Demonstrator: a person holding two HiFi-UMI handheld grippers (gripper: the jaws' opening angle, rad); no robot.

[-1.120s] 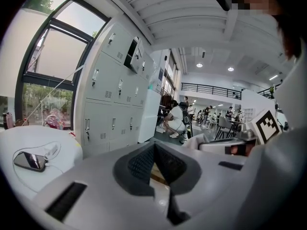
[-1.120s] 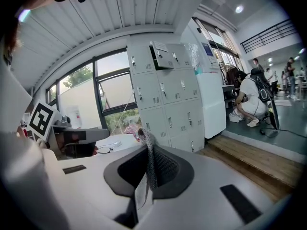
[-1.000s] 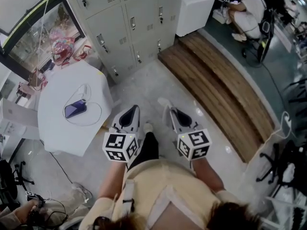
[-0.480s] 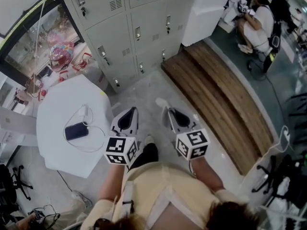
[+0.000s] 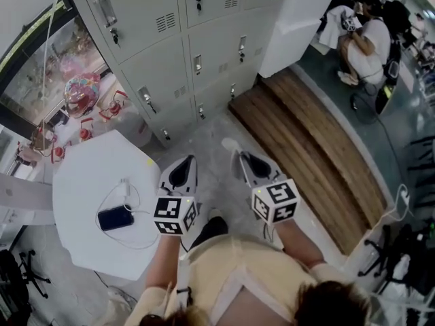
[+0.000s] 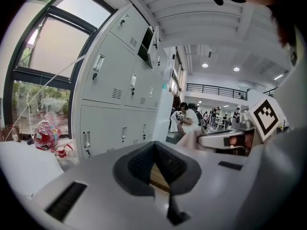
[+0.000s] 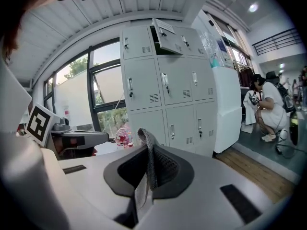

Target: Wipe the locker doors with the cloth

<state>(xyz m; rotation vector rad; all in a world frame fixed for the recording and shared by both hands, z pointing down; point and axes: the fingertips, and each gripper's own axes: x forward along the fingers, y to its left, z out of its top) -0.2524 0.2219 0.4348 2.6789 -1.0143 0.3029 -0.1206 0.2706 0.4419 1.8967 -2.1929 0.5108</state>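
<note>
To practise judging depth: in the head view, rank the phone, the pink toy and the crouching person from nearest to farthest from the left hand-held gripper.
1. Phone, on the table just left of the left hand-held gripper.
2. Pink toy, farther left, beside the lockers.
3. Crouching person, far right, past the wooden step.

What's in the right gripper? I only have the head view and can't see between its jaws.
Observer: The right gripper is shut on a grey mesh cloth. A strip of it sticks up past the tips.
Operator: And the left one?
Observer: The left gripper is shut with nothing between its jaws.
Operator: Any locker open?
Observer: Yes. The right gripper view shows one top-row locker door swung open, above what your view frames.
</note>
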